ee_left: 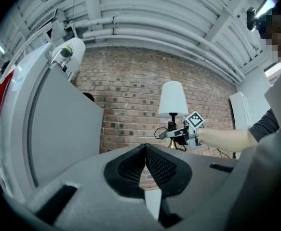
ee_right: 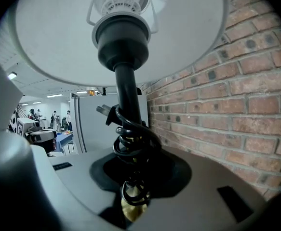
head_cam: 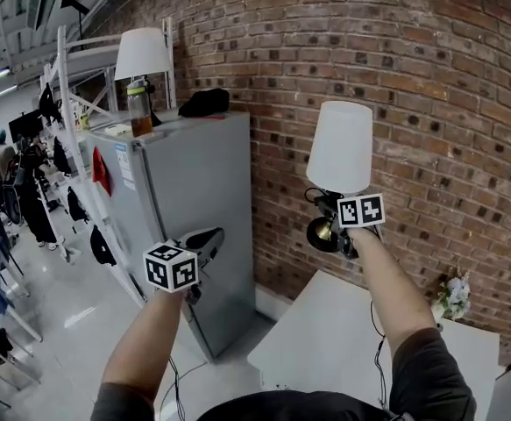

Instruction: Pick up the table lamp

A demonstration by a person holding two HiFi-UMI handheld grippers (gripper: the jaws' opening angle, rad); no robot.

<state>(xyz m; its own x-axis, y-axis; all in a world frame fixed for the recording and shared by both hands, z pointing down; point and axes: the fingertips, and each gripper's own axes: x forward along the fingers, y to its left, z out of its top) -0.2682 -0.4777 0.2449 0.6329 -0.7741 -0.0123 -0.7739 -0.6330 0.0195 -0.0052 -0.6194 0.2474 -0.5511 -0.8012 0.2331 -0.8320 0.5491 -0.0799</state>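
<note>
Both forearms reach forward from the bottom of the head view, each ending in one of the two grippers with its one marker cube. Closed around the black stem of the table lamp point(ee_right: 126, 88), the right gripper point(ee_right: 133, 174) has its jaws narrowed onto the stem where one black cord point(ee_right: 130, 136) is coiled round it, the brass base showing just below the pads. That lamp hangs upright in the air, its white shade point(head_cam: 340, 146) directly above the right gripper point(head_cam: 330, 222) and clear of the one white table point(head_cam: 321, 345) well below. Off to that gripper's left, the left gripper point(ee_left: 145, 150) has its two dark pads pressed together with nothing between them; in the head view this left gripper point(head_cam: 204, 239) hovers just in front of the one grey refrigerator point(head_cam: 198, 178). Up above it, on the refrigerator's top, stand a second white-shaded lamp point(head_cam: 143, 53), one bottle of amber liquid point(head_cam: 140, 112) and one dark cap point(head_cam: 204, 102). Beyond both grippers runs the red brick wall point(head_cam: 413, 77).
</note>
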